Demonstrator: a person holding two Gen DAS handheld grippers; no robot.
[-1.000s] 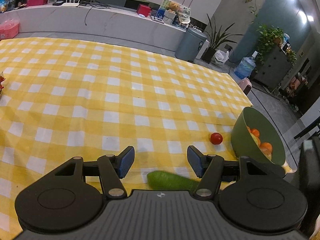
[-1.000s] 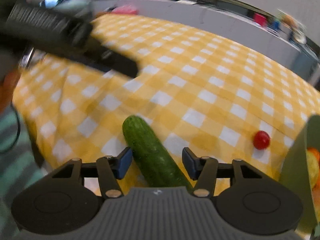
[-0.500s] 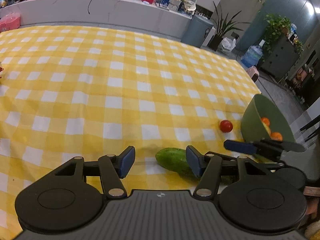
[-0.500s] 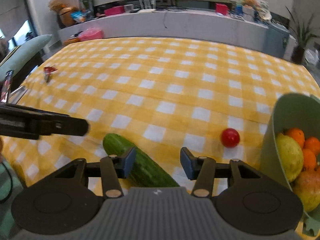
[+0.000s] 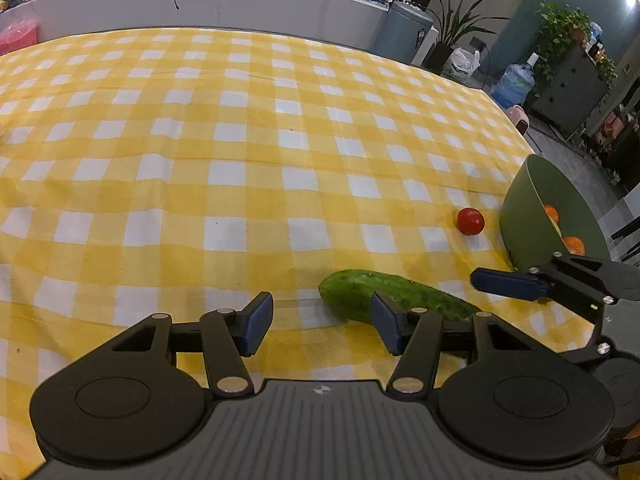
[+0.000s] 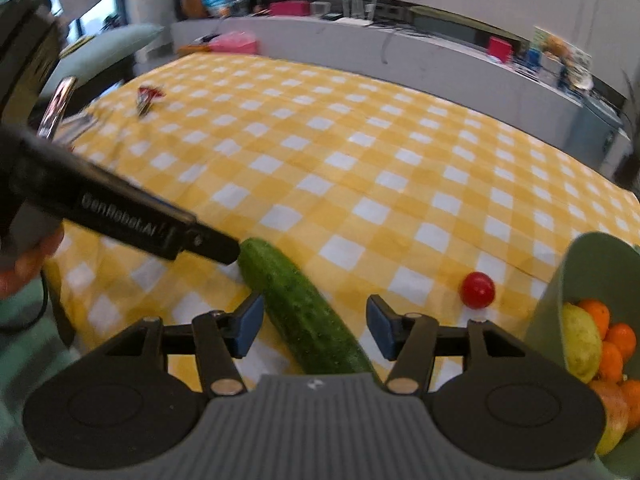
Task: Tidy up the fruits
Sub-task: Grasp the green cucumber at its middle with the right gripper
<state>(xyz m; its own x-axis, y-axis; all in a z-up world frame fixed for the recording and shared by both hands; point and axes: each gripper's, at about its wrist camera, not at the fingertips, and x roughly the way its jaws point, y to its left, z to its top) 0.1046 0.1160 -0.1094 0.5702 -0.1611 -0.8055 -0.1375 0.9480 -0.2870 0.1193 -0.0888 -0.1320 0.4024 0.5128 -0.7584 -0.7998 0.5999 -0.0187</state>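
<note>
A green cucumber (image 5: 376, 292) lies on the yellow checked tablecloth (image 5: 240, 140) near the front edge. My left gripper (image 5: 322, 326) is open, with the cucumber's end just beyond its right finger. My right gripper (image 6: 314, 326) is open and straddles the cucumber (image 6: 300, 308), whose near end runs under it. A small red tomato (image 5: 470, 221) sits beside a green bowl (image 5: 528, 208) holding oranges. The tomato (image 6: 477, 289) and the bowl (image 6: 576, 276), with oranges and a yellow-green fruit, also show in the right wrist view.
The right gripper's finger (image 5: 508, 283) reaches in from the right in the left wrist view. The left gripper's finger (image 6: 152, 232) crosses the right wrist view, its tip by the cucumber's far end. A red wrapper (image 6: 149, 94) lies far left. A counter (image 5: 200, 4) stands behind.
Both grippers have moved along the table's front edge and stayed open. The cucumber now lies between the right gripper's fingers, and the left gripper's finger has come close to its far end.
</note>
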